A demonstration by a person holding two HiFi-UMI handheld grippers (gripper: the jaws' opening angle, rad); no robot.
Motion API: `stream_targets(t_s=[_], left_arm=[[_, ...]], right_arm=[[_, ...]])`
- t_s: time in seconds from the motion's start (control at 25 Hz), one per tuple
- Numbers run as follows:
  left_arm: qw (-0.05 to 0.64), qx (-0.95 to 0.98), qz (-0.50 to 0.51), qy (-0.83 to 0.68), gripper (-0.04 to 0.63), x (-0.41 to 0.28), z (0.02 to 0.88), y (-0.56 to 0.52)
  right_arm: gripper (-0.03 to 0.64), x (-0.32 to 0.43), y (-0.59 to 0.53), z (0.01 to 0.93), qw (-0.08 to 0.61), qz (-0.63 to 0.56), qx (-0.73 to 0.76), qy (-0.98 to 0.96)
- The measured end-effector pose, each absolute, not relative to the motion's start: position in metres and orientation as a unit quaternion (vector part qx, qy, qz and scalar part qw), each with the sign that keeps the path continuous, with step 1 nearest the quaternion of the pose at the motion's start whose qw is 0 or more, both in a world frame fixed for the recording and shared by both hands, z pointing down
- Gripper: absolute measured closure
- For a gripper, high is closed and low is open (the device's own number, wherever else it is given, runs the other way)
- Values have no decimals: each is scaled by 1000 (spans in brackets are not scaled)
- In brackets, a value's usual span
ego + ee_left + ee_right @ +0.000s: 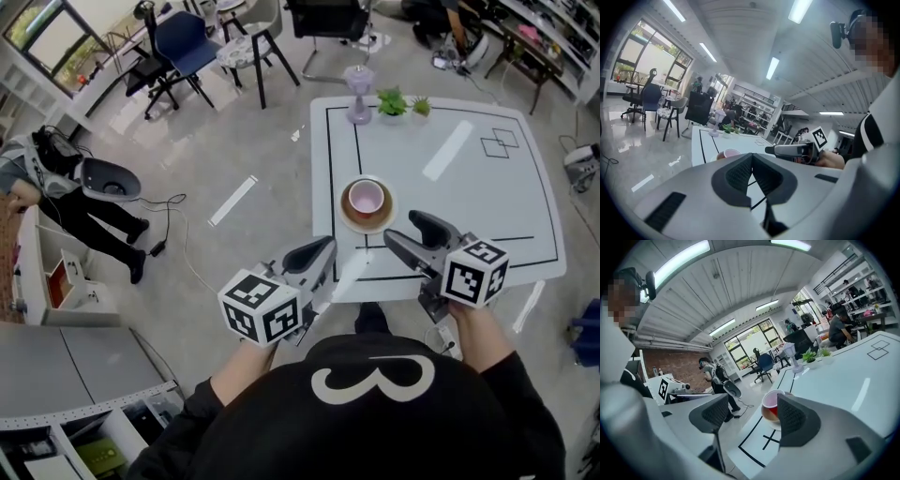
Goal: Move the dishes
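- Left tongs (326, 247): pressed together, empty, level with the near left corner of the worktop (469, 202).
- Right tongs (401, 228): spread, pinching nothing, over the near edge and aimed at the dishes just ahead.
- Dishes: one pink cup (366, 198) standing in a brown saucer (348, 217), close to the worktop's near edge, just beyond both tongs.
- Hazard, as I judge it: the cup looks loose in the saucer. A pinch on the saucer rim alone could tilt it and tip the cup out.
- Hazard: a jaw nudging the stack sideways could slide it toward the edge.
- Far edge: lilac vase (358, 94) and two small potted plants (405, 104), well apart from the dishes.
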State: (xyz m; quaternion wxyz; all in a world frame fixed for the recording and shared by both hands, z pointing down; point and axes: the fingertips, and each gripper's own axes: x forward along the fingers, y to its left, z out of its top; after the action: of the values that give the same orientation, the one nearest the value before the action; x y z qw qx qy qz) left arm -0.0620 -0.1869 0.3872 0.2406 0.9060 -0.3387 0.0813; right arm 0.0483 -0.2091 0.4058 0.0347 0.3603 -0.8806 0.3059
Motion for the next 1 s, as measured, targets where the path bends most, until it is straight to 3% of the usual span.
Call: stream_targets(t_s=[0.68,1.0], left_arm=[[270,876,79,-391,592,-81,409,-251],[269,869,76,-409,592,-91,414,-262]], right_arm=[[368,42,-299,487,107,377,361,-847],[450,38,-311,504,130,390,366,-835]])
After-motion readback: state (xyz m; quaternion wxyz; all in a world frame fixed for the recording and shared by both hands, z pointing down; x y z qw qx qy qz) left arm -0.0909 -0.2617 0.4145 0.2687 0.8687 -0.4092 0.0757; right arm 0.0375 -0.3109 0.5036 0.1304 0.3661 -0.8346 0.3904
